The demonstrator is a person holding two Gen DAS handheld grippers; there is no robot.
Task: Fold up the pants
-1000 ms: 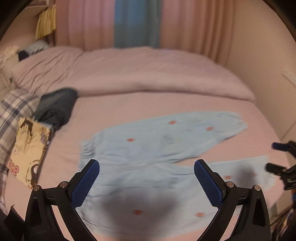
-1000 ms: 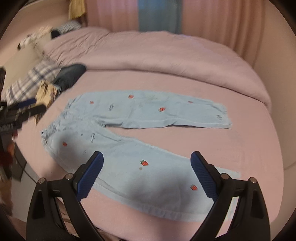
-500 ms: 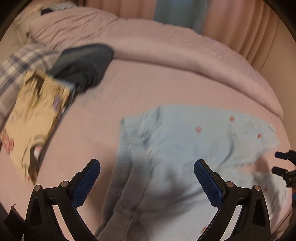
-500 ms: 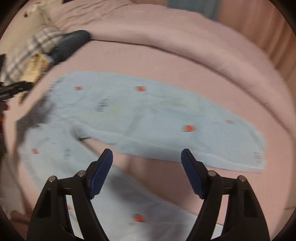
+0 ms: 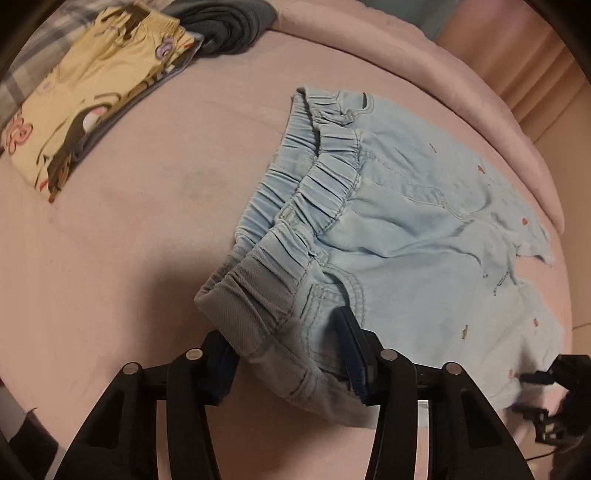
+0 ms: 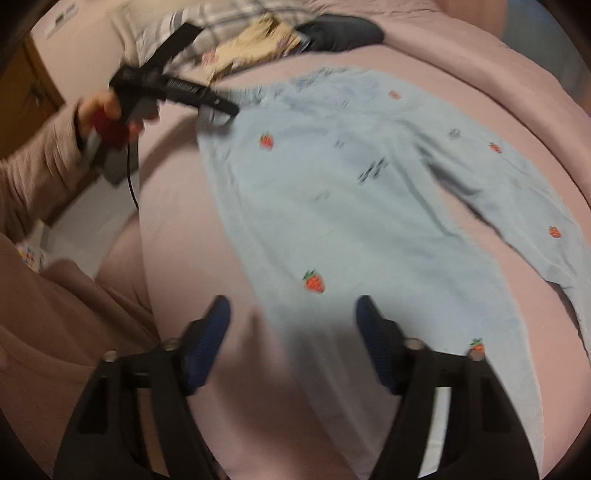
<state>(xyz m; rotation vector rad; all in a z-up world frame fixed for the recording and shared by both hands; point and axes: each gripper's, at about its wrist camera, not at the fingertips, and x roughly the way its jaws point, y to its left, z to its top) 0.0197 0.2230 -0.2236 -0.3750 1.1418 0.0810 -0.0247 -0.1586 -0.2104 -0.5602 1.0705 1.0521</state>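
Light blue pants (image 5: 413,236) with small strawberry prints lie spread on a pink bed (image 5: 147,206). In the left wrist view my left gripper (image 5: 291,354) has its fingers around the near corner of the elastic waistband (image 5: 295,206), with the cloth bunched between them. The right wrist view shows it (image 6: 218,107) at the waistband corner too. My right gripper (image 6: 293,325) is open just above the near pant leg (image 6: 332,258), close to its edge.
Folded clothes lie at the head of the bed: a yellow printed piece (image 5: 85,85), a dark grey piece (image 5: 225,22) and a plaid piece (image 6: 207,14). A pink duvet (image 5: 424,62) runs along the far side. The bed's near edge (image 6: 122,236) is at left.
My left gripper has dropped to the waistband corner and narrowed around it. My right gripper has swung lower over the near pant leg and narrowed its opening.
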